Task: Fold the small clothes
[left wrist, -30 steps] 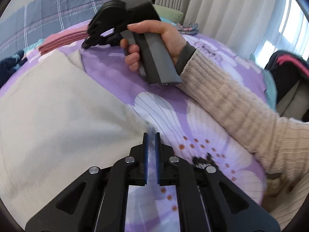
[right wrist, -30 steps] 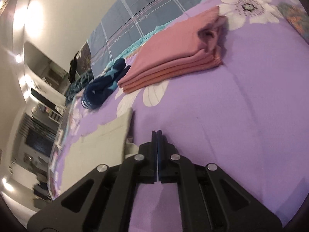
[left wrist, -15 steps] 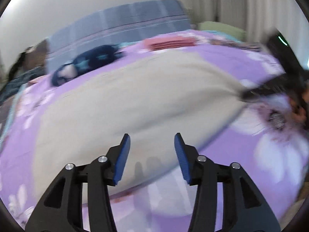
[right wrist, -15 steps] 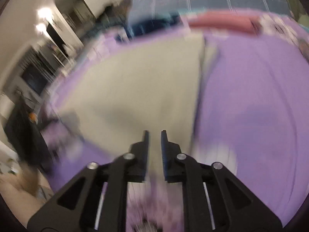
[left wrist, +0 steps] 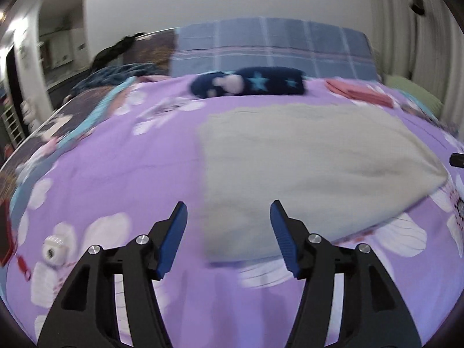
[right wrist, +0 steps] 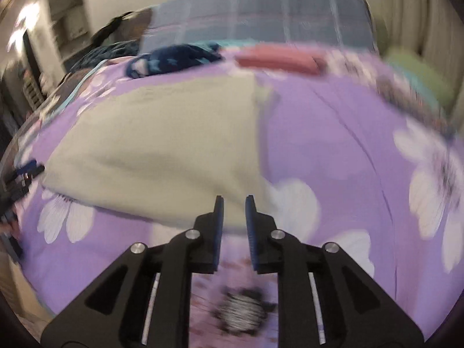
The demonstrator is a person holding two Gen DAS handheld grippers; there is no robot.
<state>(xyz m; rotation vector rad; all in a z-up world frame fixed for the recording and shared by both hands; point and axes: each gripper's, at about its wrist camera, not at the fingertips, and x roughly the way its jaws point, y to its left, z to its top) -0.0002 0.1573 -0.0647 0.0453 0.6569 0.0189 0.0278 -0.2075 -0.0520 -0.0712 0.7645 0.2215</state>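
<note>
Seen from the left wrist, the left hand-held gripper (left wrist: pixel 227 232) is held over the near edge of the bed (left wrist: pixel 121 174), its blue-padded jaws wide apart and opening further, with nothing gripped between them. Just beyond the fingertips the beige garment (left wrist: pixel 304 168) is spread flat on the purple floral bedspread, its near left corner lying between the two fingers without being touched. Towards the head of the bed a dark blue star-patterned garment (left wrist: pixel 249 85) is bunched up, and a folded pink garment (left wrist: pixel 359 92) is laid to its right, both well apart from the beige piece. A grey-blue checked pillow (left wrist: pixel 272 49) is propped along the head edge. A small white round object (left wrist: pixel 52 250) is seen on the bedspread near the left edge. At the right border a dark tip of the other tool is barely caught beside the beige garment's right corner.

Seen from the right wrist, the right hand-held gripper (right wrist: pixel 234 226) is held over the near edge of the bed, jaws narrowly parted and opening, nothing clamped between them. The beige garment (right wrist: pixel 156 150) is spread to the left, its near right corner just ahead of the fingertips. The left hand-held gripper (right wrist: pixel 21 175) is glimpsed at that garment's left corner. This view is blurred.
</note>
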